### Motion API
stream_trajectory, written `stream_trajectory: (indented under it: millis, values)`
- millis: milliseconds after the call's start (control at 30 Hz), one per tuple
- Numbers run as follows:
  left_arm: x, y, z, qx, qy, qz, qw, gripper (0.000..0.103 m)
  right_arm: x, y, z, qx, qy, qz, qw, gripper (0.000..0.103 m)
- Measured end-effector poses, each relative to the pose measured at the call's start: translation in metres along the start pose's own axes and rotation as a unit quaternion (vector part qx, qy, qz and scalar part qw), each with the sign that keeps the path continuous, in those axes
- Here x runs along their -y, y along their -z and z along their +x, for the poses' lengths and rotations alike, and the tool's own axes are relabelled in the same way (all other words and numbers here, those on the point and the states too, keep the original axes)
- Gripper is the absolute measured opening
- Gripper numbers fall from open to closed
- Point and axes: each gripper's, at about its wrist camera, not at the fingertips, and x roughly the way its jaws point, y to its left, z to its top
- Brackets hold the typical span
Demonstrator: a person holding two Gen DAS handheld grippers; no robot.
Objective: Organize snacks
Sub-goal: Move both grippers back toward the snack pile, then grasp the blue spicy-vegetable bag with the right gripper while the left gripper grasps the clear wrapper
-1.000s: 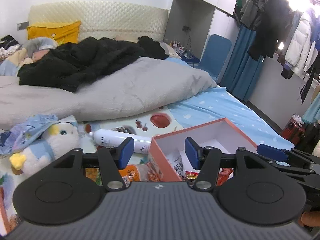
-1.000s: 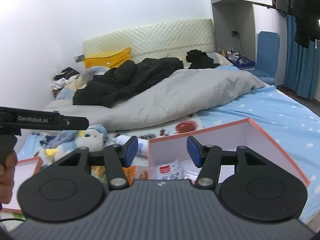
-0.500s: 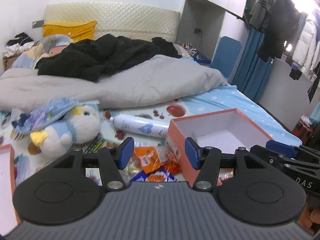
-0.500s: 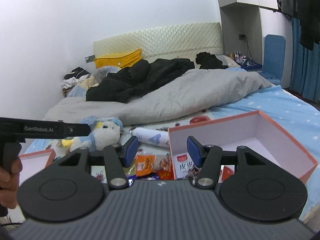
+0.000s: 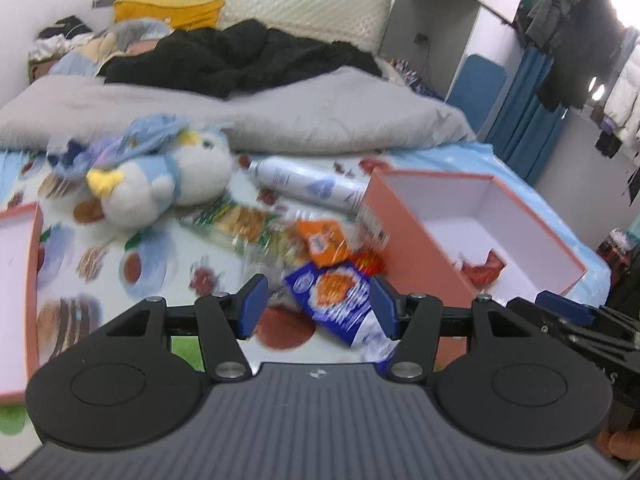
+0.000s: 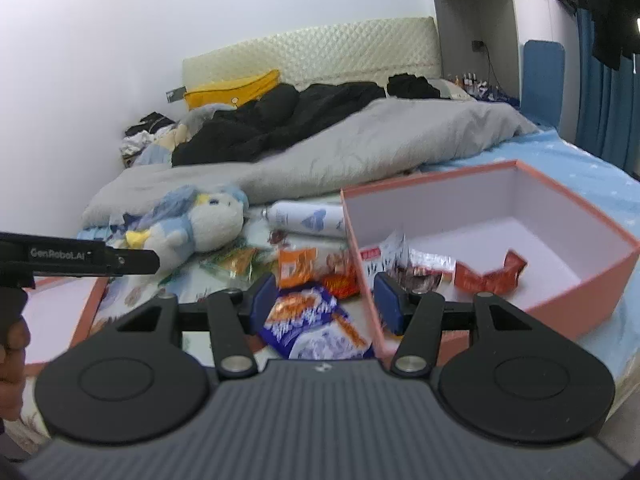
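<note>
Lid: pink, far left on the bed sheet, white inside facing up; my left hand shows beside it in the right wrist view.
Plush toy: blue and white, on its side at the sheet's left, against the grey duvet.
Green packet: flat on the sheet, just right of the toy; blurred.
Spray can: white, lying on its side, its far end meeting the box's left corner.
Left gripper: my fingers parted, nothing clamped. The blue snack bag lies on the sheet below the gap, nearer the right finger; contact I cannot tell.
Orange packet: beyond the blue bag, overlapping it, close to the box's left wall.
Right gripper: my fingers parted, empty. The blue snack bag sits under the gap toward the left finger; the box's left wall crosses in front of the right finger.
Box: pink, open, on the sheet's right side.
Box contents: red wrapper and a white-and-silver packet on its floor.
</note>
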Motion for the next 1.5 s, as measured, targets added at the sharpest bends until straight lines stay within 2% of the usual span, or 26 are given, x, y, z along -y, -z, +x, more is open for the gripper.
stream_trajectory:
  millis: [167,400,600,733,900,1067,1133,1167,1200,1333,1500]
  values:
    - [-0.012,0.025,0.01,-0.026,-0.003,-0.017,0.9995,0.064,-0.011,0.023,0.008,-0.032,-0.008,-0.007,0.999,0.057]
    - [-0.026,0.03,0.032,-0.045,0.0,-0.033,0.9984,0.074,-0.018,0.032,0.021,-0.048,-0.005,-0.016,0.999,0.057]
    - [-0.037,0.022,0.069,-0.064,0.008,-0.046,0.9969,0.075,-0.024,0.033,0.047,-0.066,0.003,-0.031,0.997,0.057]
    - [-0.051,0.016,0.112,-0.09,0.014,-0.059,0.9941,0.075,-0.029,0.033,0.078,-0.081,0.013,-0.04,0.996,0.057]
    - [-0.069,-0.007,0.162,-0.117,0.022,-0.054,0.9914,0.075,-0.036,0.025,0.122,-0.116,0.033,-0.059,0.991,0.057]
    - [-0.084,-0.033,0.211,-0.149,0.032,-0.041,0.9875,0.075,-0.042,0.014,0.156,-0.152,0.03,-0.082,0.985,0.057]
    - [-0.087,-0.042,0.222,-0.154,0.041,-0.042,0.9864,0.077,-0.045,0.009,0.169,-0.169,0.021,-0.087,0.982,0.068]
    - [-0.088,-0.046,0.227,-0.158,0.041,-0.042,0.9857,0.077,-0.047,0.007,0.175,-0.178,0.009,-0.09,0.98,0.081]
    - [-0.089,-0.05,0.231,-0.159,0.038,-0.043,0.9856,0.077,-0.049,0.007,0.18,-0.188,-0.006,-0.095,0.978,0.084]
    - [-0.094,-0.055,0.233,-0.155,0.056,-0.043,0.9854,0.079,-0.062,0.015,0.199,-0.223,0.0,-0.155,0.962,0.084]
    - [-0.103,-0.04,0.248,-0.189,0.072,-0.077,0.9763,0.079,-0.061,0.023,0.212,-0.244,0.009,-0.195,0.95,0.084]
